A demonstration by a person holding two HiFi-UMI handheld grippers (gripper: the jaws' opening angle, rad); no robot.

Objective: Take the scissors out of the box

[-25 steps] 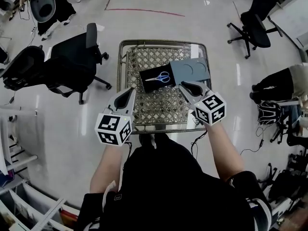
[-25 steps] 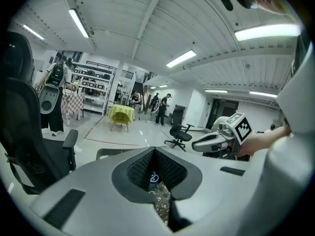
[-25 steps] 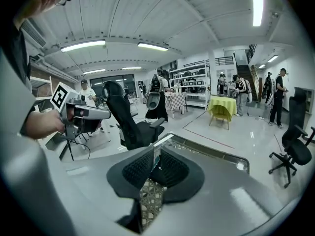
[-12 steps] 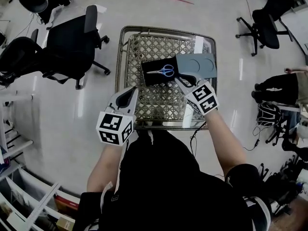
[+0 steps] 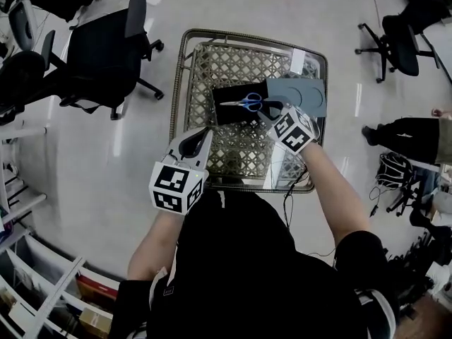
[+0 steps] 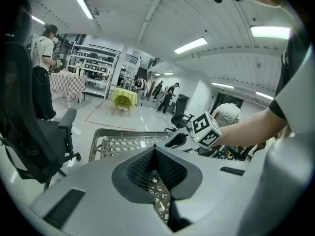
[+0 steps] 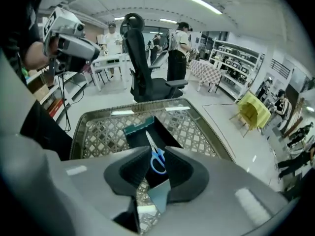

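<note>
Now: right gripper [image 5: 268,114] jaws spread, having just been opening, pads touching nothing. The blue-handled steel scissors [image 5: 244,104] line up between them, lying in the open black rectangular box [image 5: 224,113]. Left gripper [image 5: 203,133] jaws pressed together, empty, over the near left part of the metal lattice-top table [image 5: 185,69]. Box sits toward the far right corner, flat grey lid [image 5: 300,94] touching its right side.

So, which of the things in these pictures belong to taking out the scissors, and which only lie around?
Belong to the job:
blue-handled scissors
open black box holding them
grey lid beside the box
lattice table underneath

Only lying around:
black office chair left of the table
second office chair, upper right
yellow chair
</note>
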